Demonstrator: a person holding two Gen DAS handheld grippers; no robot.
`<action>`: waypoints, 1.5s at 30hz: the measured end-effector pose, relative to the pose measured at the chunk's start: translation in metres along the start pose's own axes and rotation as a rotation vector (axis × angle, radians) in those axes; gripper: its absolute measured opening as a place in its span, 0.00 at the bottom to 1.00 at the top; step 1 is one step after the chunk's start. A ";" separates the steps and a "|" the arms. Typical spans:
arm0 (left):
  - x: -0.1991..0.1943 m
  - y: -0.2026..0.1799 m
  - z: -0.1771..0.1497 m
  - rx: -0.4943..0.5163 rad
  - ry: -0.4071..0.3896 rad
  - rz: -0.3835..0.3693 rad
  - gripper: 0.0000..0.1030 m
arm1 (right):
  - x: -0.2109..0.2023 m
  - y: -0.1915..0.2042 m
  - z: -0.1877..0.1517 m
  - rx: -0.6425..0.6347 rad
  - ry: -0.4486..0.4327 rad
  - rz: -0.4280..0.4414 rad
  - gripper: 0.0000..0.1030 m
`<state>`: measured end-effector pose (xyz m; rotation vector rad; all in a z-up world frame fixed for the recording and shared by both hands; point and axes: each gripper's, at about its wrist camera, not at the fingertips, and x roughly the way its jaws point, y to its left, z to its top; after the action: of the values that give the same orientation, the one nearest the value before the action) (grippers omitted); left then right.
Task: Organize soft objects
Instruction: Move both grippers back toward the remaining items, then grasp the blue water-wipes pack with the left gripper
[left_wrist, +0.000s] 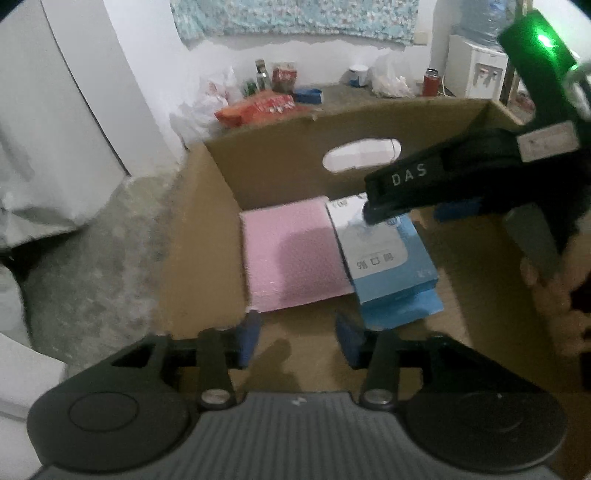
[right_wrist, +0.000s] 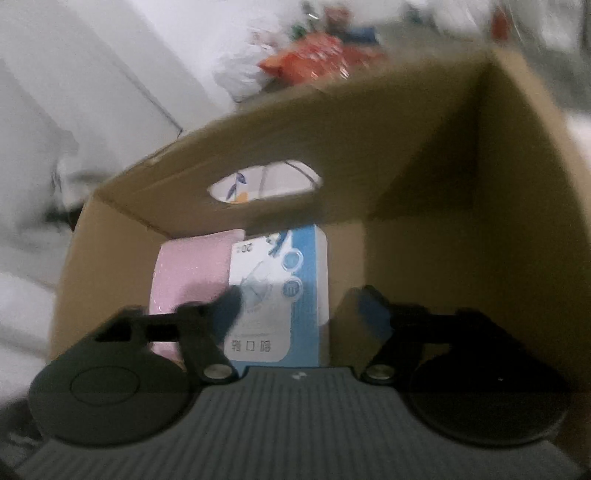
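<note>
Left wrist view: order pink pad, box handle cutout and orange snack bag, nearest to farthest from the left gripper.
From the left gripper:
1. pink pad, flat on the cardboard box floor, just ahead and slightly left.
2. handle cutout, in the box's far wall, ahead and right.
3. orange snack bag, beyond the box by the wall, ahead and left.

The right gripper (left_wrist: 384, 216) covers the far end of the blue box (left_wrist: 391, 266). Motion blur smears the box's print (right_wrist: 255, 347) and the red bags (right_wrist: 310, 62) behind the carton.
</note>
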<state>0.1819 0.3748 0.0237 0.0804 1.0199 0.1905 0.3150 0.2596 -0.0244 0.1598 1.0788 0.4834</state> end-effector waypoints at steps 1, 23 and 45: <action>-0.008 0.000 -0.001 0.011 -0.008 0.013 0.57 | -0.007 0.005 0.002 -0.033 -0.023 -0.013 0.74; -0.233 -0.145 -0.095 0.045 -0.381 -0.207 0.64 | -0.380 -0.138 -0.085 -0.389 -0.354 0.144 0.77; -0.118 -0.328 -0.083 0.126 -0.362 -0.411 0.64 | -0.299 -0.335 -0.203 -0.250 -0.286 0.106 0.78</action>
<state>0.0912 0.0279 0.0283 0.0172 0.6669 -0.2566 0.1246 -0.1935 0.0016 0.0631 0.7258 0.6646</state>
